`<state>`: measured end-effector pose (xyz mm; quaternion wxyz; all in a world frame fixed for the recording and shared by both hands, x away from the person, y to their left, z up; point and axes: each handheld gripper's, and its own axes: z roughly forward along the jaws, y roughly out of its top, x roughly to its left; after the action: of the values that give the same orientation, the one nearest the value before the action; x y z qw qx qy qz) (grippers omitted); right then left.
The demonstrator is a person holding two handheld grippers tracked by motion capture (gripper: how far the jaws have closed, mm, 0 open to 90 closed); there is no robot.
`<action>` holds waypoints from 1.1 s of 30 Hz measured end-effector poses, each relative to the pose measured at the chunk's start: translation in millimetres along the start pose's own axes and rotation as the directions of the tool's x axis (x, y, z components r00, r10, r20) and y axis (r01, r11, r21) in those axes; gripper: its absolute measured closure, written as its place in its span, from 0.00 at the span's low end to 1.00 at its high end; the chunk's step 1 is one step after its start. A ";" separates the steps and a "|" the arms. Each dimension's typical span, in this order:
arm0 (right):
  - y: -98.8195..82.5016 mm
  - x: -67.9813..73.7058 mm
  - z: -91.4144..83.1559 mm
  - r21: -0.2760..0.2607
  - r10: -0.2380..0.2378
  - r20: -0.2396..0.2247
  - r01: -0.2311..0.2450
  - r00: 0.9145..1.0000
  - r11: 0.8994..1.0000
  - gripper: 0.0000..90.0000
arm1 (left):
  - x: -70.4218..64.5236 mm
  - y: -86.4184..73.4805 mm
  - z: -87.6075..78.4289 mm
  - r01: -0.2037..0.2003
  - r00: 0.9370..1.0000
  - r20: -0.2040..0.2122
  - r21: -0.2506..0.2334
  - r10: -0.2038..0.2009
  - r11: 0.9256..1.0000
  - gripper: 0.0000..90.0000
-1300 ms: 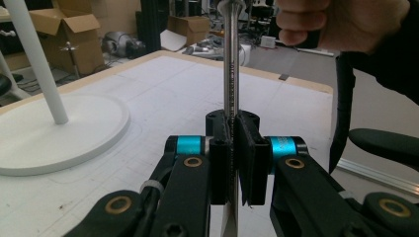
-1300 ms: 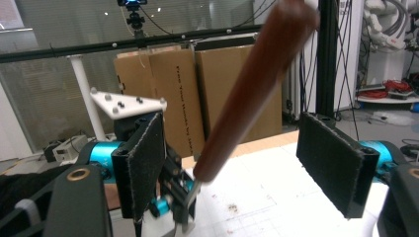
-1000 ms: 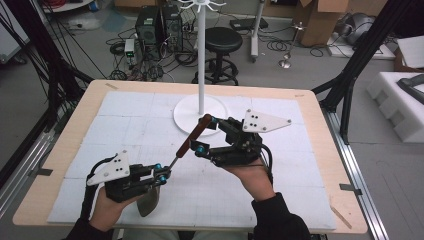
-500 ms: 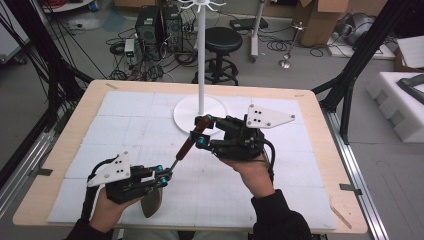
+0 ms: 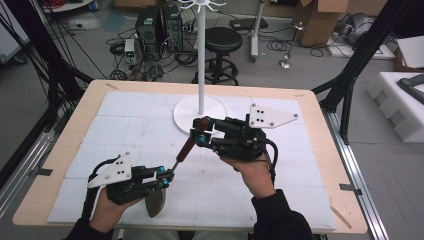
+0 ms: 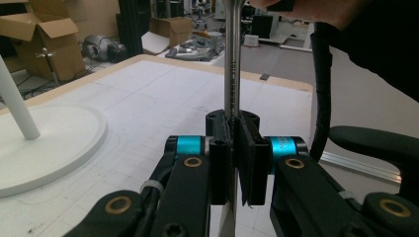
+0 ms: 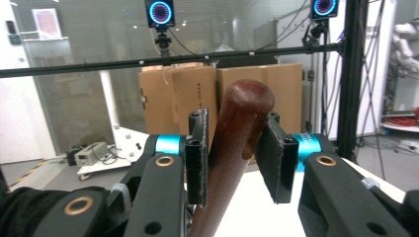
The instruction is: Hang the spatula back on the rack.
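Observation:
A spatula with a brown wooden handle [image 5: 191, 142], a thin metal shaft and a metal blade [image 5: 156, 202] slants up over the white mat. My left gripper [image 5: 167, 176] is shut on the shaft [image 6: 232, 74] just above the blade, near the front of the table. My right gripper [image 5: 201, 134] holds the handle's upper end. In the right gripper view the rounded handle [image 7: 242, 118] stands between both pads of the right gripper [image 7: 232, 148]. In the left gripper view the jaws of the left gripper [image 6: 233, 148] pinch the shaft upright.
A white hook stand rises from a round base [image 5: 187, 114] at the table's middle back, just behind the right gripper; its base [image 6: 49, 143] lies left in the left gripper view. A white mat [image 5: 125, 130] covers the wooden table. Boxes, a stool and cables lie beyond.
The right gripper has shifted slightly left and closer onto the handle's top. The left gripper and the spatula have barely moved.

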<state>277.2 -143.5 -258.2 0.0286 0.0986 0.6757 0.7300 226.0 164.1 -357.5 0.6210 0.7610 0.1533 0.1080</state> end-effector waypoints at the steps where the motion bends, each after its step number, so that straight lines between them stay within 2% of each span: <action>1: 0.2 0.0 0.3 -0.001 0.003 -0.007 -0.003 1.000 1.000 0.76 | 0.1 -0.2 0.2 -0.001 1.000 0.002 0.002 0.001 1.000 0.93; 6: 1.2 0.1 3.4 -0.015 0.047 -0.054 -0.048 0.997 0.999 0.79 | 0.9 -0.5 0.9 -0.006 1.000 0.014 -0.012 0.007 1.000 0.93; 11: 4.6 3.1 5.9 -0.025 0.059 -0.090 -0.061 0.994 0.998 0.80 | -0.5 0.2 -0.1 -0.014 0.999 0.028 -0.034 0.015 0.999 0.93; 18: 17.9 20.7 16.1 -0.003 -0.002 -0.107 0.002 0.994 1.000 0.81 | -4.0 1.4 0.1 -0.019 0.998 0.062 -0.064 0.023 0.998 0.92; 22: 23.3 25.5 20.9 0.023 -0.016 -0.115 0.019 0.993 1.000 0.81 | -5.0 2.1 1.6 0.004 0.996 0.086 -0.065 0.001 0.998 0.92; 23: 25.5 26.7 22.3 0.031 -0.019 -0.113 0.023 0.993 0.999 0.81 | -4.7 2.6 1.8 0.015 0.995 0.099 -0.071 -0.007 0.997 0.86; 26: 27.0 26.8 22.7 0.037 -0.020 -0.117 0.024 0.993 0.999 0.81 | -3.5 5.2 1.3 0.032 0.992 0.124 -0.087 -0.021 0.996 0.78; 27: 27.6 25.6 22.7 0.033 -0.026 -0.124 0.030 0.992 0.999 0.81 | -3.3 6.2 1.3 0.031 0.992 0.128 -0.091 -0.019 0.995 0.75; 28: 27.9 23.4 22.5 0.031 -0.016 -0.151 0.021 0.988 0.999 0.81 | -3.2 9.3 1.6 0.031 0.989 0.144 -0.092 -0.017 0.995 0.70; 29: 27.9 23.4 22.5 0.031 -0.016 -0.151 0.021 0.988 0.999 0.81 | -3.2 9.3 1.6 0.031 0.989 0.144 -0.092 -0.017 0.995 0.69; 30: 27.8 20.8 22.5 0.026 -0.011 -0.186 0.016 0.982 1.000 0.81 | -3.1 12.1 2.7 0.030 0.986 0.166 -0.094 -0.014 0.995 0.68; 31: 27.8 20.8 22.5 0.026 -0.011 -0.186 0.016 0.982 1.000 0.81 | -3.1 12.1 2.7 0.030 0.986 0.166 -0.094 -0.014 0.995 0.67; 32: 27.9 18.8 22.7 0.020 -0.006 -0.221 0.011 0.975 1.000 0.81 | -3.1 13.3 3.5 0.026 0.984 0.177 -0.093 -0.009 0.995 0.67; 33: 27.9 18.8 22.7 0.020 -0.006 -0.221 0.011 0.975 1.000 0.81 | -3.6 14.4 4.8 0.029 0.982 0.189 -0.095 -0.011 0.995 0.67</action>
<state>265.4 -120.4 -227.1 -0.0445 0.0142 0.6827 0.7292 225.8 155.8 -344.3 0.6701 0.7351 0.0962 0.0369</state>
